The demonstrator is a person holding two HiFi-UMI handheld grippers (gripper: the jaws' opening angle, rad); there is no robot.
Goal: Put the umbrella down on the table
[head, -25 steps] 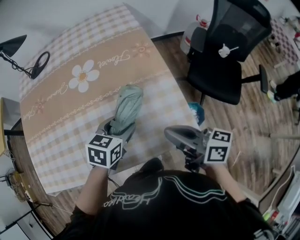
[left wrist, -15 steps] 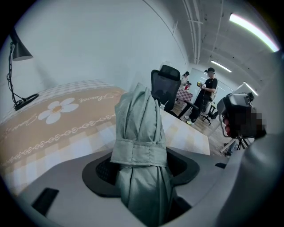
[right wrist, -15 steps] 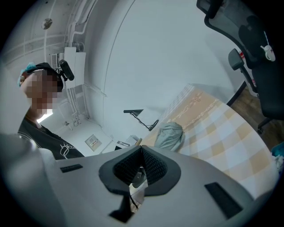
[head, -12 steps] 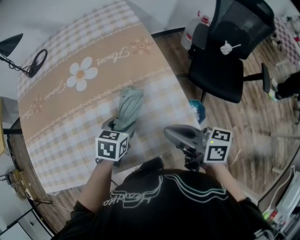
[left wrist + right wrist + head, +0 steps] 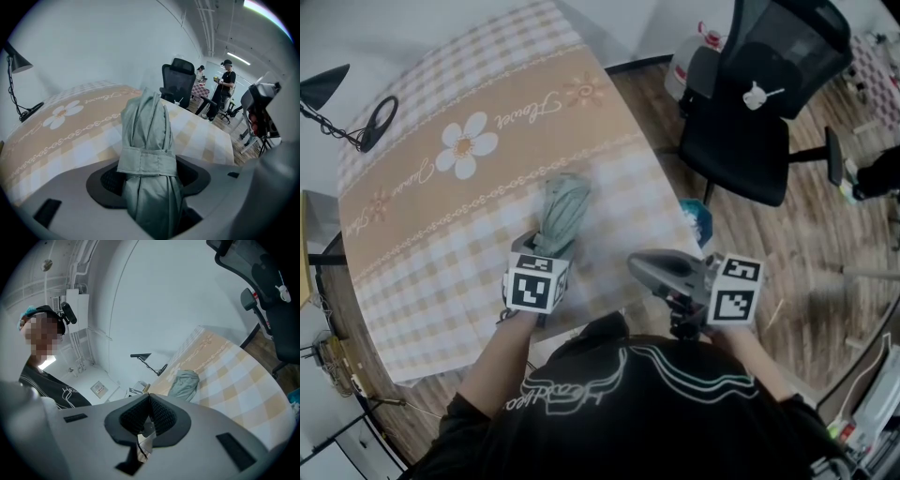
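Observation:
A folded grey-green umbrella (image 5: 562,208) lies along the checked tablecloth (image 5: 441,216), near the table's front middle. My left gripper (image 5: 546,253) is shut on its near end, tilted steeply down. In the left gripper view the umbrella (image 5: 147,136) runs away from me between the jaws of the left gripper (image 5: 149,176), its strap band just past the pads. Whether its far end touches the cloth I cannot tell. My right gripper (image 5: 649,267) hovers off the table's right edge. In its own view the right gripper (image 5: 149,412) is shut with nothing between its pads, and the umbrella (image 5: 183,384) shows beyond.
A black office chair (image 5: 759,103) stands on the wood floor to the right. A black desk lamp (image 5: 347,108) sits at the table's far left. A teal object (image 5: 695,223) lies on the floor by the table's edge. People (image 5: 227,89) stand far back.
My left gripper has sunk toward the table with the umbrella and tipped further down. The right gripper has stayed where it was.

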